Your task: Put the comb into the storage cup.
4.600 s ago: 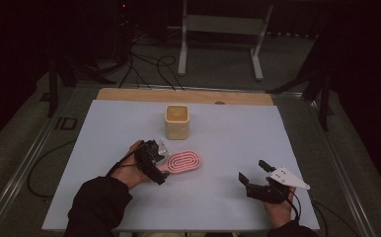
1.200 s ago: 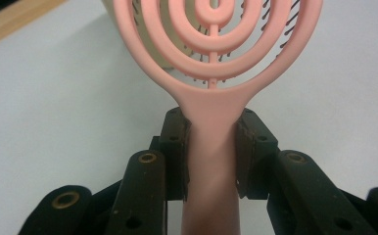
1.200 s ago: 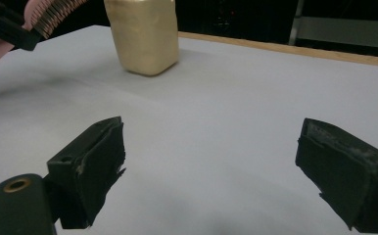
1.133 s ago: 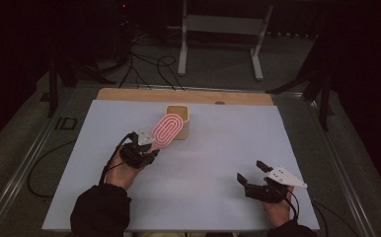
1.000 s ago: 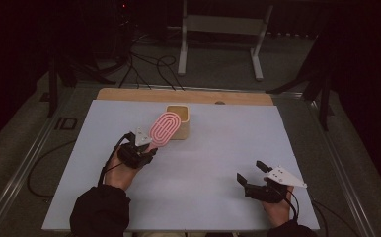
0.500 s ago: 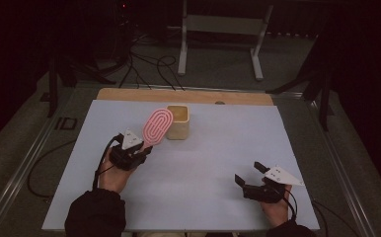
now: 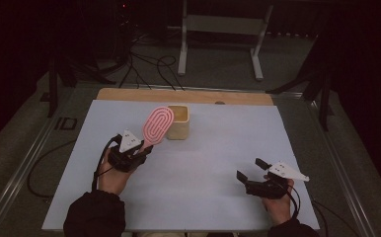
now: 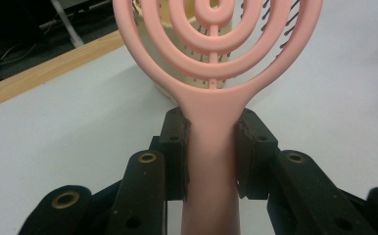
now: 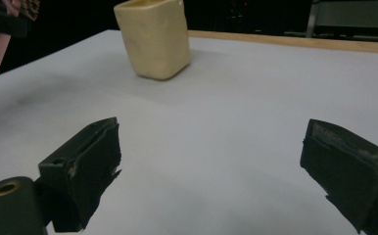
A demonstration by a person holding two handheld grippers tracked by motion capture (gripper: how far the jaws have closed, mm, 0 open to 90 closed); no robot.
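Lifted off the table since earlier, pink hairbrush [image 7: 158, 124] now tilts head-up just left of the cream cup [image 7: 177, 122], handle clenched by left gripper [image 7: 138, 150]; right gripper [image 7: 251, 174] idles agape; next, likely: handle-down into cup.

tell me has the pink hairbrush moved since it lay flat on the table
Yes. The pink hairbrush is now lifted off the table, its head raised beside the cream cup, handle clamped in the left hand-held gripper.

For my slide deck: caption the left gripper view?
Left gripper clamps pink hairbrush by its handle before cream cup.
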